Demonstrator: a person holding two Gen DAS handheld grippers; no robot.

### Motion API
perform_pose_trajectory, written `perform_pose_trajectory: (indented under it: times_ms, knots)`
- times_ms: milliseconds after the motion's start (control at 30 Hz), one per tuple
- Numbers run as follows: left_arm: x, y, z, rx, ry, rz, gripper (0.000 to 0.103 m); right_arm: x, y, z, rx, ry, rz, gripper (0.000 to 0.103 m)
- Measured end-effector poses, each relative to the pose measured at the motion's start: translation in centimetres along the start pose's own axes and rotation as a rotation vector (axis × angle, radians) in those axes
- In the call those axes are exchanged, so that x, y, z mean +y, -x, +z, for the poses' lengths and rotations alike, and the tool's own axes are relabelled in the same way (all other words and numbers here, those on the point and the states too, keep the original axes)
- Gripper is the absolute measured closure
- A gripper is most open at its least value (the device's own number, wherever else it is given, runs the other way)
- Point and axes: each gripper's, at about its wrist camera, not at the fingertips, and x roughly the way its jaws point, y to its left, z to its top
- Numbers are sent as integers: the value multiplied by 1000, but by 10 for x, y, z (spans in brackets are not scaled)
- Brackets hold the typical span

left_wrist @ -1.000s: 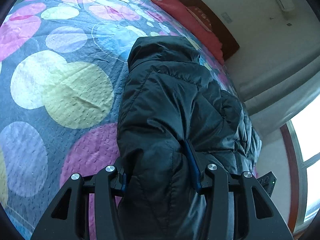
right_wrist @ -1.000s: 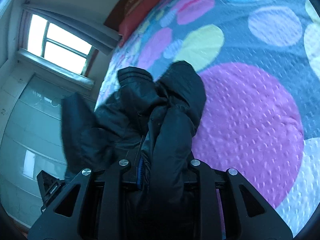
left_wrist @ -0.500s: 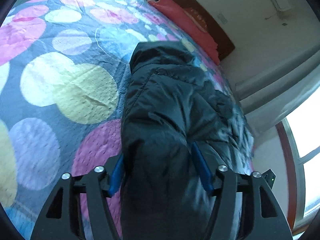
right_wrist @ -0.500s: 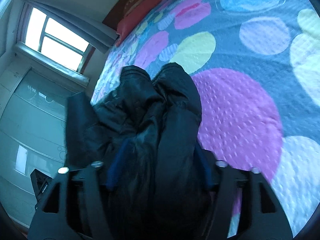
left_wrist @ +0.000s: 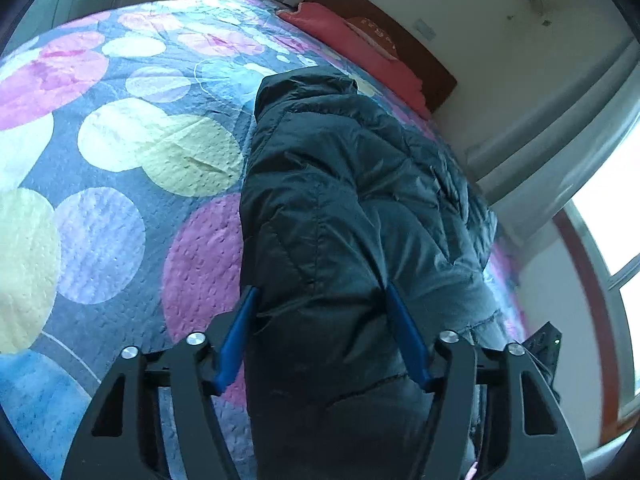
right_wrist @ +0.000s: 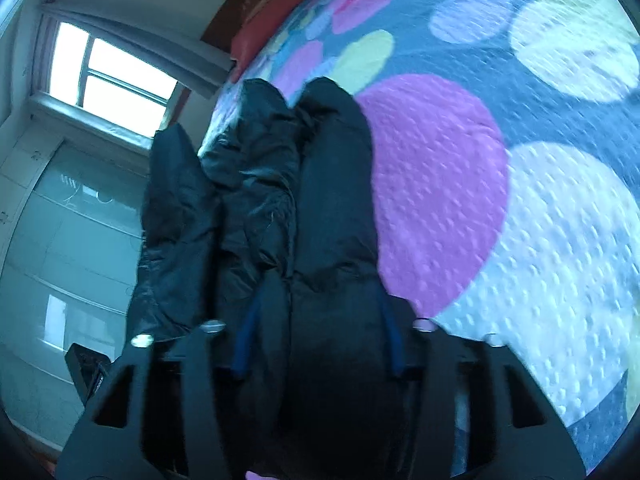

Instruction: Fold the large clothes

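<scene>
A black puffer jacket (left_wrist: pixel 344 200) lies folded lengthwise on the spotted bedspread (left_wrist: pixel 120 168), its hood end toward the headboard. My left gripper (left_wrist: pixel 322 300) is open, blue pads spread to either side of the jacket's near end, which bulges between them. In the right wrist view the same jacket (right_wrist: pixel 320 208) runs away from me, with a sleeve (right_wrist: pixel 172 216) lifted at the left. My right gripper (right_wrist: pixel 318 300) is open too, its blue pads wide apart around the jacket's near end.
Red pillows (left_wrist: pixel 352 40) and a dark headboard (left_wrist: pixel 400 36) sit at the bed's far end. A window (right_wrist: pixel 108 80) and grey wardrobe doors (right_wrist: pixel 68 248) lie past the bed's edge. The other gripper's black corner (left_wrist: pixel 544 344) shows at the right.
Both grippers have opened: the blue pads were pinched on the jacket a second ago and now stand wide apart. Both have drawn back slightly; the right view is blurred by motion.
</scene>
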Motion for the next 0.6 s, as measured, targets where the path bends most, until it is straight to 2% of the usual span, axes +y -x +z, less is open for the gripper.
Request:
perform_pose_trajectory:
  times_ms: [67, 200, 467, 600]
  knots:
    - [-1, -4, -2, -3, -12, 13, 42, -6, 0, -1, 0, -12, 15, 67]
    - [-4, -3, -5, -19, -37, 34, 42, -4, 3, -4, -13, -1, 7, 67]
    - [-7, 13, -10, -38, -32, 55, 35, -5, 23, -12, -41, -44, 29, 48]
    - [-13, 25, -16, -46, -48, 76, 32, -6, 40, -19, -63, -38, 15, 45]
